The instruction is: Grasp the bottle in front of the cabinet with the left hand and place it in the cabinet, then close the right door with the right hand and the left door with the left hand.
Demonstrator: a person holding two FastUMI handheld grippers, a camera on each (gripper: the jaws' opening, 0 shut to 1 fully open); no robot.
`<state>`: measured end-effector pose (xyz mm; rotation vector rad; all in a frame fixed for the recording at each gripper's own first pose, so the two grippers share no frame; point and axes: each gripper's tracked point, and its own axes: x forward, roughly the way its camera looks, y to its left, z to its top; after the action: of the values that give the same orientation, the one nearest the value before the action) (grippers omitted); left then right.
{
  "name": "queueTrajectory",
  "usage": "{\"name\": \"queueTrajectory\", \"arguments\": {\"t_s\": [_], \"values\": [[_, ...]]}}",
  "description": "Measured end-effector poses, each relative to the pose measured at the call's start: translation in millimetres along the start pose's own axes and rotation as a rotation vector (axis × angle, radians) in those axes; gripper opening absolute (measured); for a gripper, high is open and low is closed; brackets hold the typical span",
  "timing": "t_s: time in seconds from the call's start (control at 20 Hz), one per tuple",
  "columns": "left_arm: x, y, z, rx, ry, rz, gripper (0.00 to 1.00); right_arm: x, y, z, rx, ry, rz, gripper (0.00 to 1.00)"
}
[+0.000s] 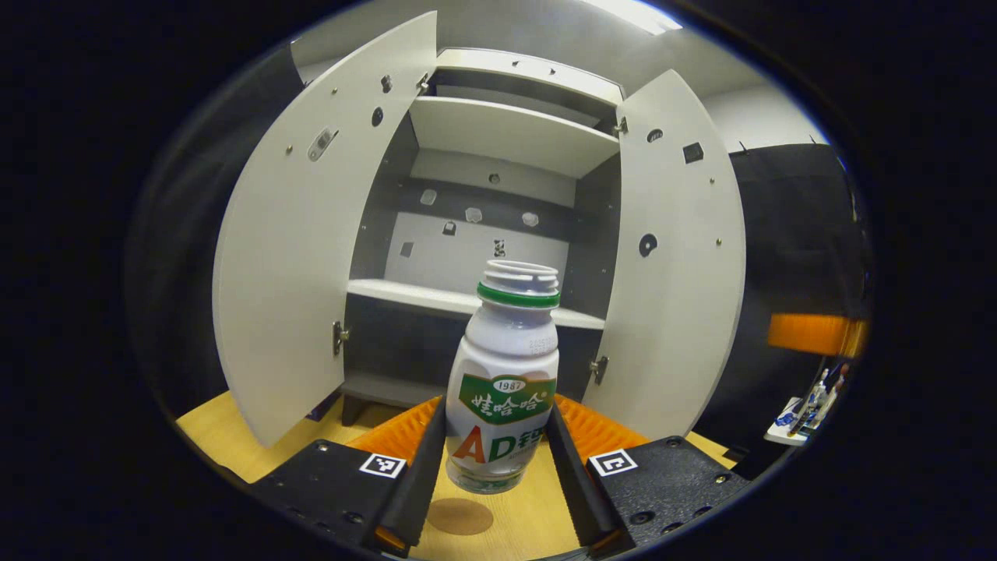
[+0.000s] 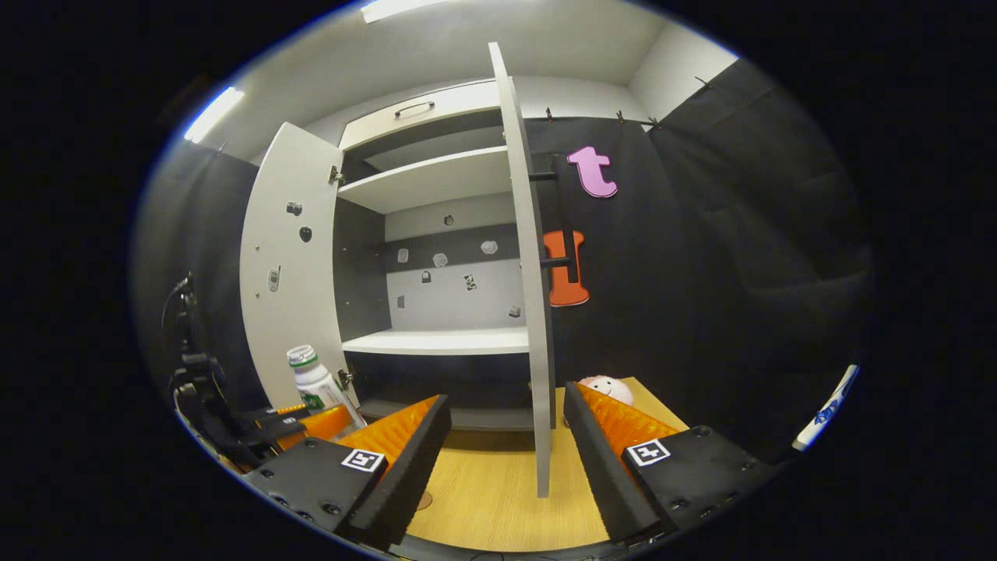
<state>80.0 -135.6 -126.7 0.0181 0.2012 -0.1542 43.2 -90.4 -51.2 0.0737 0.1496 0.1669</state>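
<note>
low at centre of the left gripper view, left gripper (image 1: 498, 456) clenches one bottle (image 1: 502, 389), lifted off the table (image 1: 537, 522), facing one cabinet (image 1: 498, 226) with two doors ajar. right gripper (image 2: 506, 460) level, released, straddling the right door (image 2: 533, 312) edge.

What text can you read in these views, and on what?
Label on bottle: printed, not transcribed here.
Stamped code on its neck: too small to read.
stickers inside cabinet: too small to read.
square markers on left gripper: patterns, no words.
</note>
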Motion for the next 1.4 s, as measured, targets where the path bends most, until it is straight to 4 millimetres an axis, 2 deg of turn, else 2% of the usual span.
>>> {"name": "queueTrajectory", "arguments": {"t_s": [0.15,0.3,0.45,0.6,0.9,1.05,1.15,1.25,1.4], "values": [[16,-13,63,0.014,-0.049,0.036,0.71,-1,-16,0,0.006,-0.002,0.053,0.97],[43,-21,105,0.053,-0.043,0.048,0.70,-3,-36,-2,0.001,0.014,0.059,0.97],[92,-20,142,0.133,-0.056,0.043,0.71,-9,-62,6,-0.005,-0.009,0.001,0.97],[151,-26,164,0.145,-0.056,-0.019,0.71,-16,-86,13,-0.004,-0.036,-0.116,0.97],[271,-19,168,0.041,0.011,-0.099,0.71,-34,-111,19,-0.010,-0.063,-0.311,0.97],[321,-12,157,0.051,0.050,-0.091,0.72,-45,-123,21,-0.019,-0.072,-0.425,0.97],[345,-9,143,0.058,0.083,-0.095,0.72,-50,-130,18,-0.010,-0.076,-0.487,0.97],[358,-7,121,0.065,0.146,-0.097,0.72,-53,-135,18,0.004,-0.082,-0.529,0.97],[373,-2,103,0.036,0.178,-0.089,0.72,-53,-142,20,0.002,-0.088,-0.577,0.97]]}}
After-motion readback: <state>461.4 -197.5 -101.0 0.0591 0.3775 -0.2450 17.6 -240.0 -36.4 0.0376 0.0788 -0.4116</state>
